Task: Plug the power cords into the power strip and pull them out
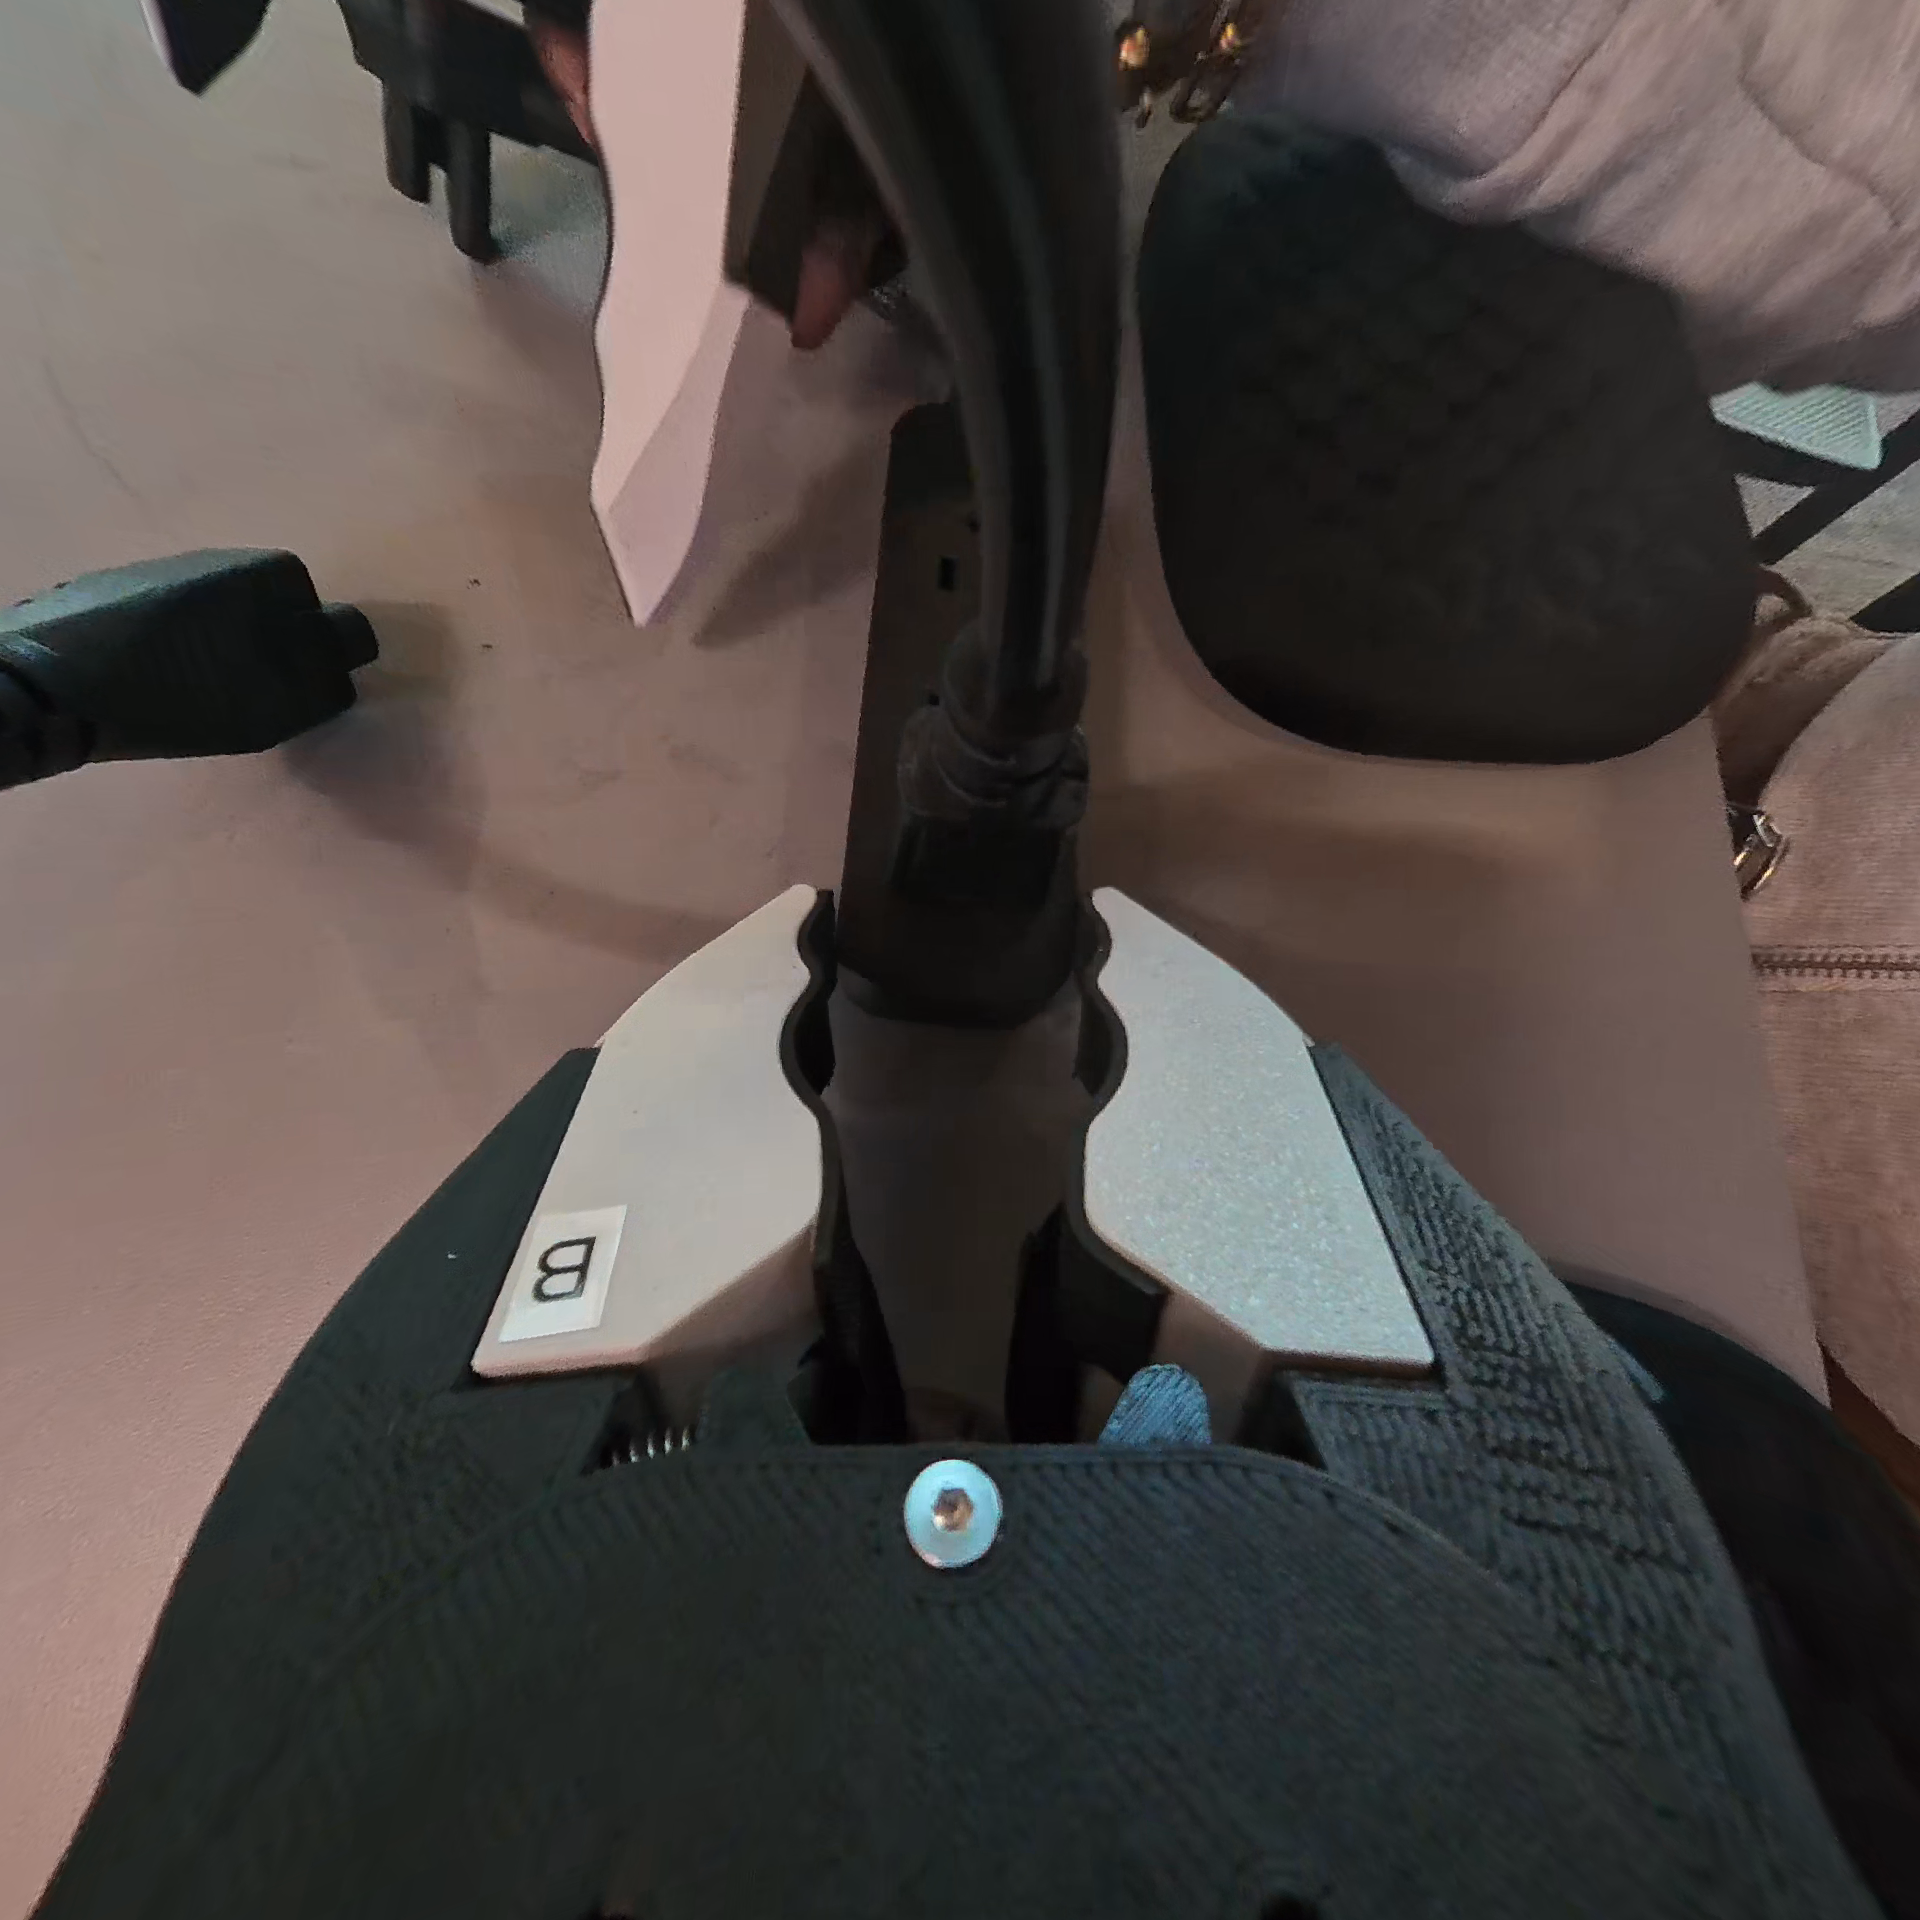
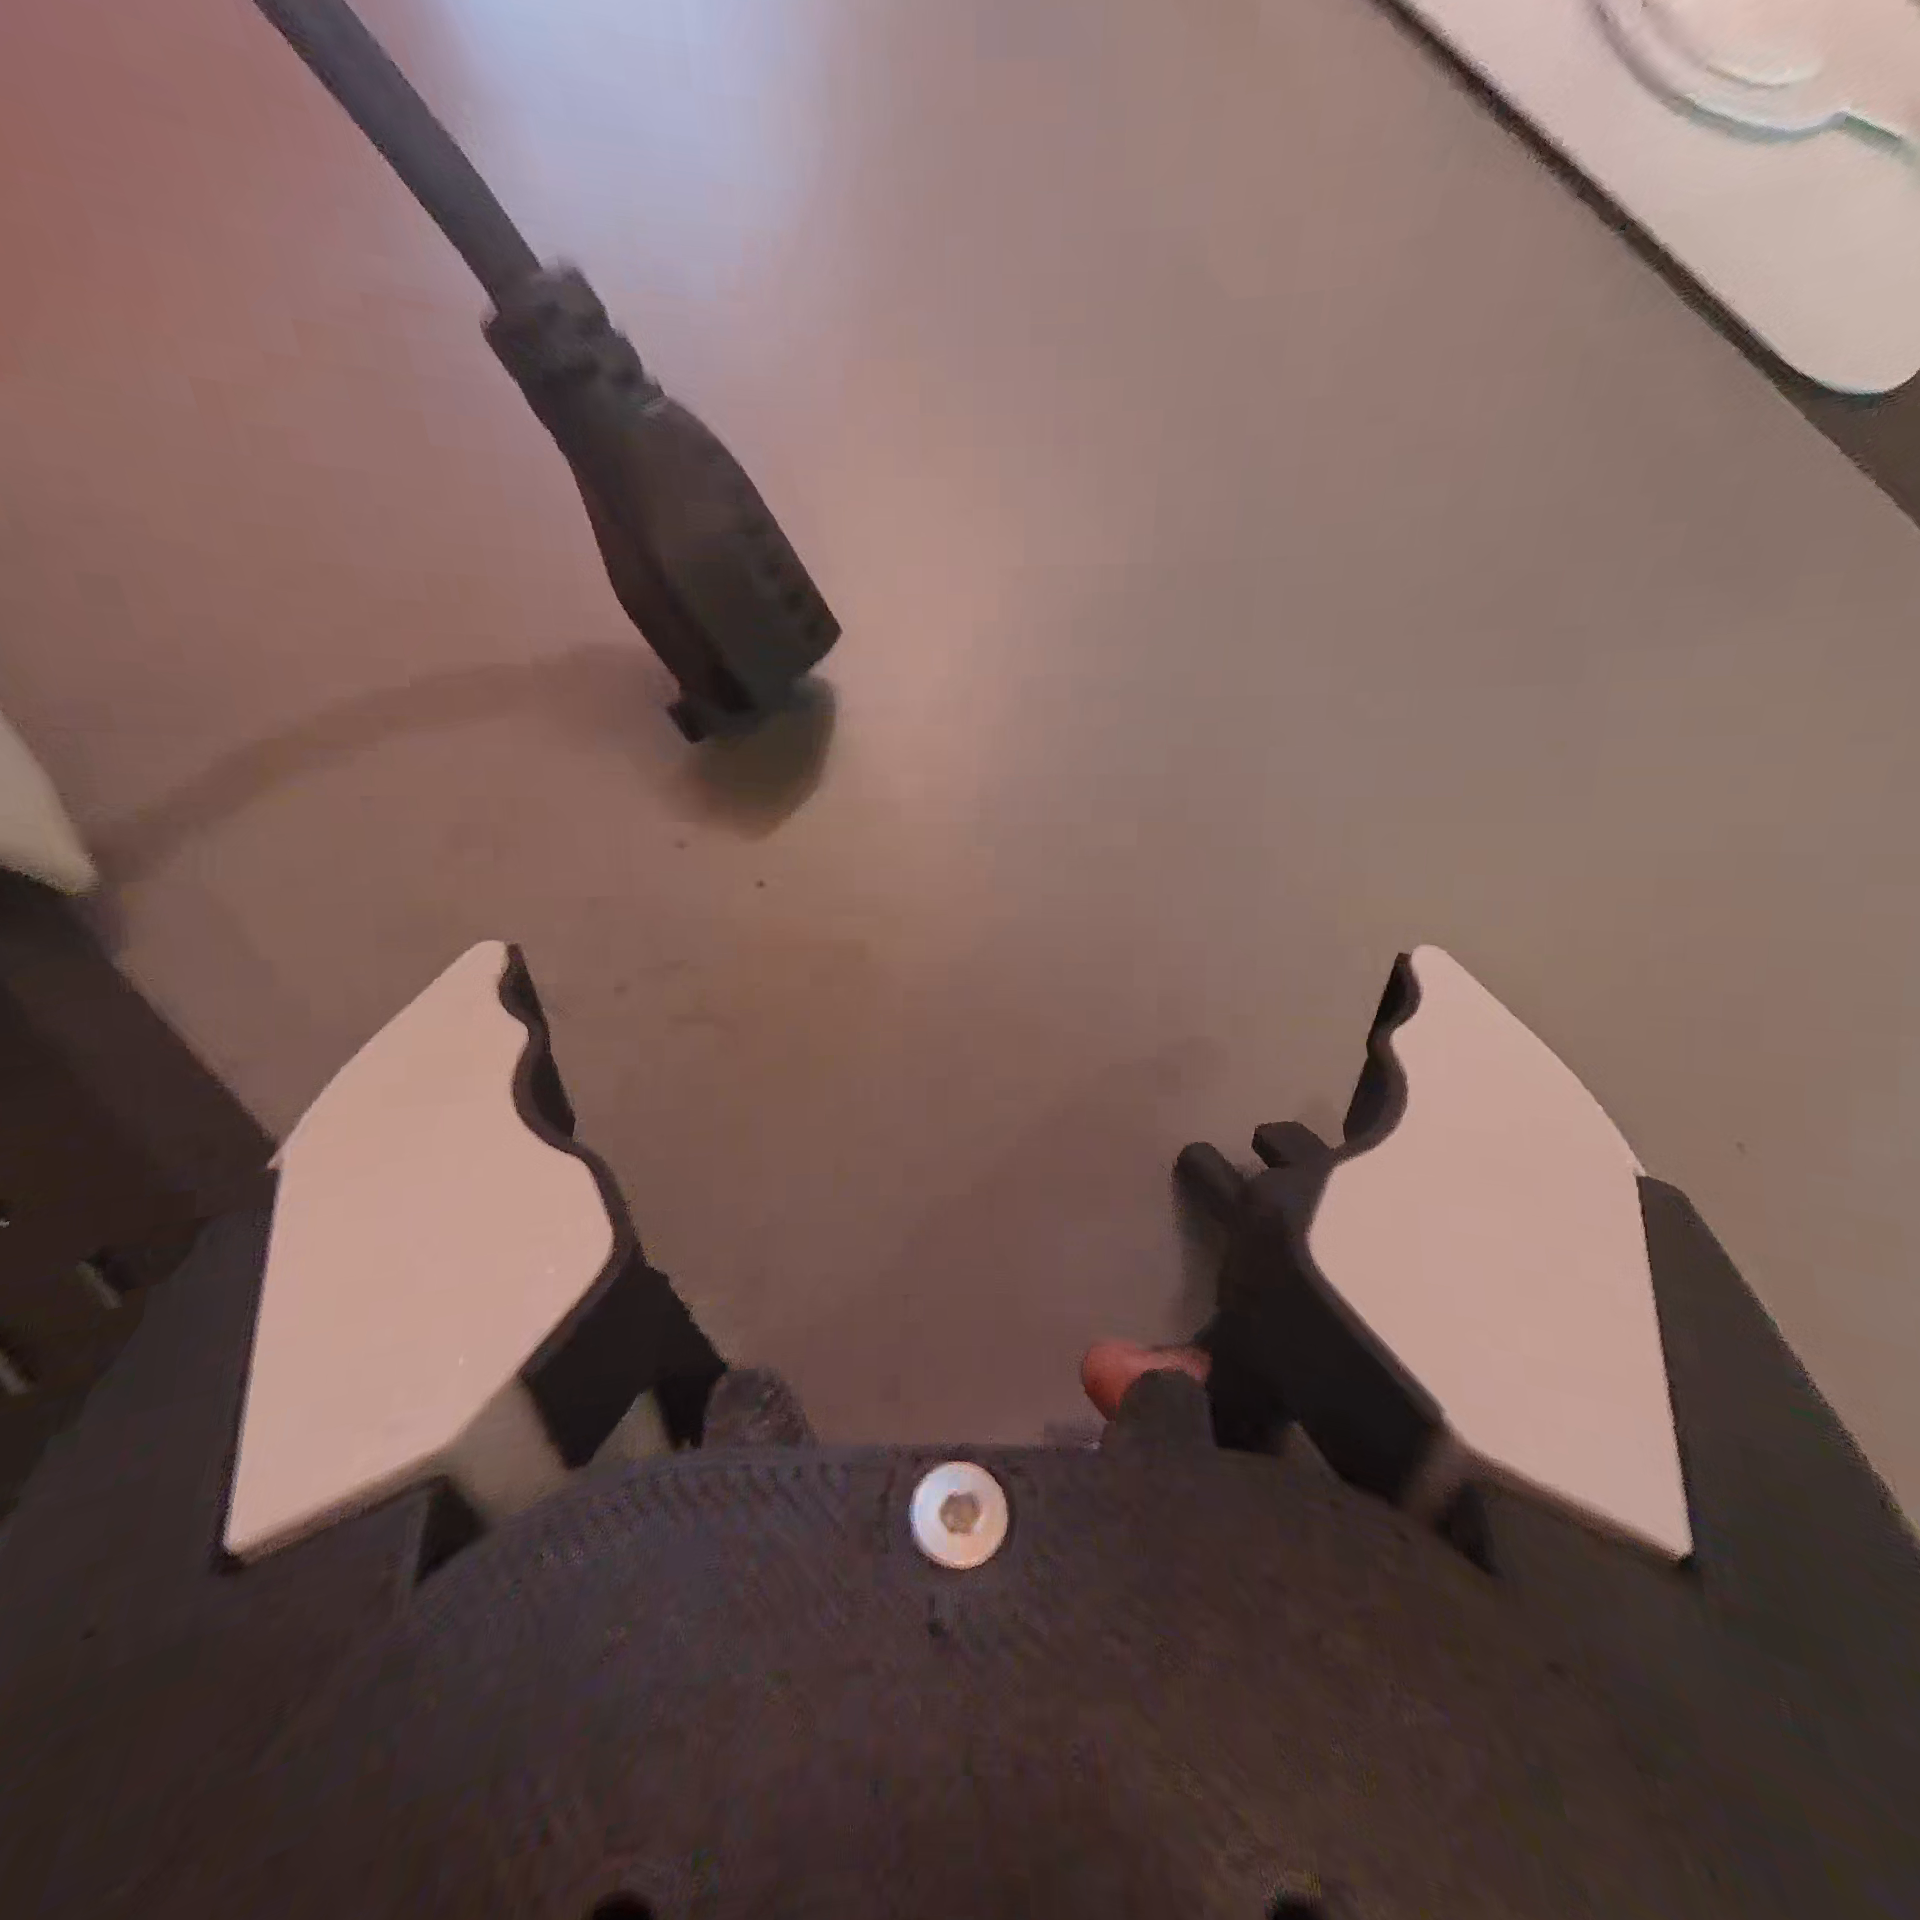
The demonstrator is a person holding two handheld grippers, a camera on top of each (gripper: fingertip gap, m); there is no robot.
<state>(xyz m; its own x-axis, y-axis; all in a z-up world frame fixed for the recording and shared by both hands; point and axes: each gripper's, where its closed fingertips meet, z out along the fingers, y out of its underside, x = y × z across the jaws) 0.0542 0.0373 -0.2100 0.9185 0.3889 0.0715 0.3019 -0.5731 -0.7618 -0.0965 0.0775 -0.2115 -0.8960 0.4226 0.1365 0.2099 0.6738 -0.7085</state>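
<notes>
Left gripper point(image 1: 956, 971): you pinch the power strip point(image 1: 914, 665) end, steadying it | Right gripper point(image 2: 956, 1039): fingers spread, empty | loose plug point(image 2: 691, 540) at 11 o'clock on table point(image 2: 1247, 623), likely next pickup.

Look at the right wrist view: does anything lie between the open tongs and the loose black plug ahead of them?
Nothing visible does. The right tongs stand open, and only bare tabletop lies between them and the loose black plug, which sits ahead and slightly left, its cord trailing away.
</notes>
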